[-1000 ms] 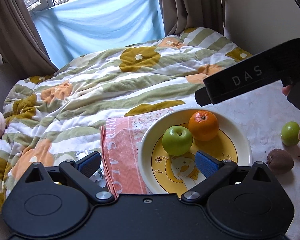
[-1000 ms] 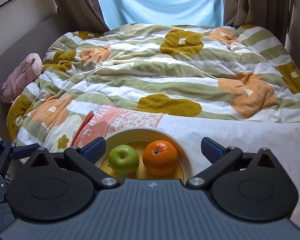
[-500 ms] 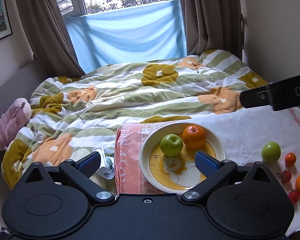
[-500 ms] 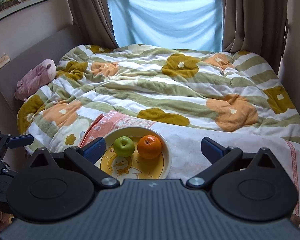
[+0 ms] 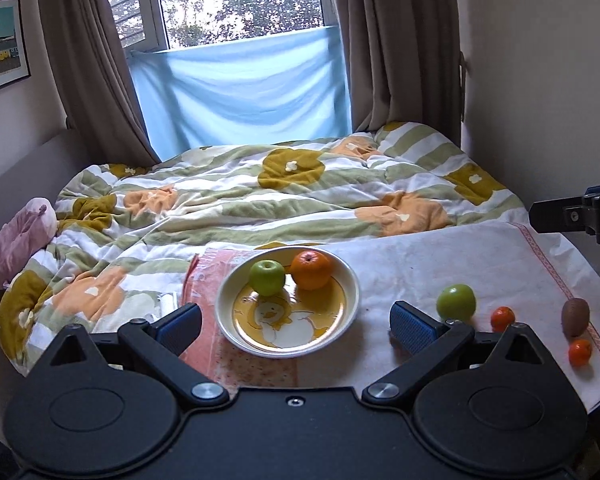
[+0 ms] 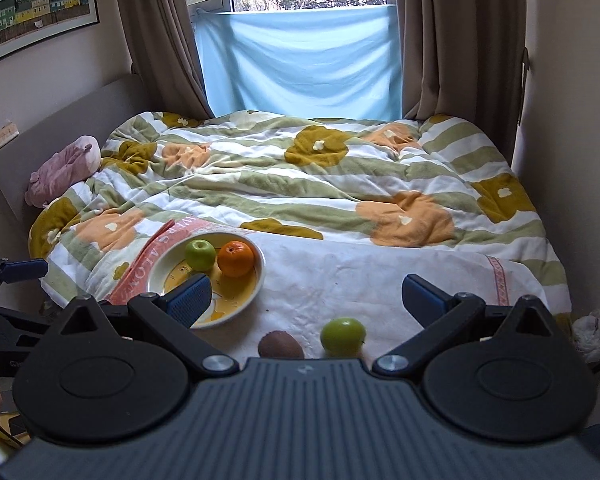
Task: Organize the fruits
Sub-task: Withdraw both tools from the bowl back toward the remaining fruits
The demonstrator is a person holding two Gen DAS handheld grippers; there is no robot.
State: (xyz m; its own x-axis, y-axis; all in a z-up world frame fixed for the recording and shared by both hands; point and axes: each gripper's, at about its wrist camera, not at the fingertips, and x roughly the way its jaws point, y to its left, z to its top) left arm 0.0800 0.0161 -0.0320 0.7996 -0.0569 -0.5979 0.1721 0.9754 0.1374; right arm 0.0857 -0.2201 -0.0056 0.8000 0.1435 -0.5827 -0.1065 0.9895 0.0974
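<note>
A white plate with a yellow duck picture [image 5: 350,292] [image 6: 162,268] rests on a cloth-covered surface at the foot of the bed. On it sit a green apple [image 5: 267,277] [image 6: 200,255] and an orange [image 5: 312,269] [image 6: 236,258]. Loose on the white cloth lie a second green apple [image 5: 456,302] [image 6: 343,336], a brown kiwi [image 5: 575,316] [image 6: 281,345] and two small orange-red fruits [image 5: 503,318] [image 5: 579,352]. My left gripper [image 5: 296,326] is open, held back above the plate's near rim. My right gripper [image 6: 306,298] is open and empty, above the loose apple and kiwi.
A white cloth [image 5: 460,256] and a pink printed cloth [image 5: 204,280] cover the surface. Behind is a bed with a flowered quilt [image 6: 320,184], a pink plush toy [image 6: 64,168], curtains and a window. The other gripper's arm shows at the right edge [image 5: 576,212].
Both grippers have pulled back and up from the plate, so it looks smaller and the loose fruits on the white cloth have come into view. Both stayed open.
</note>
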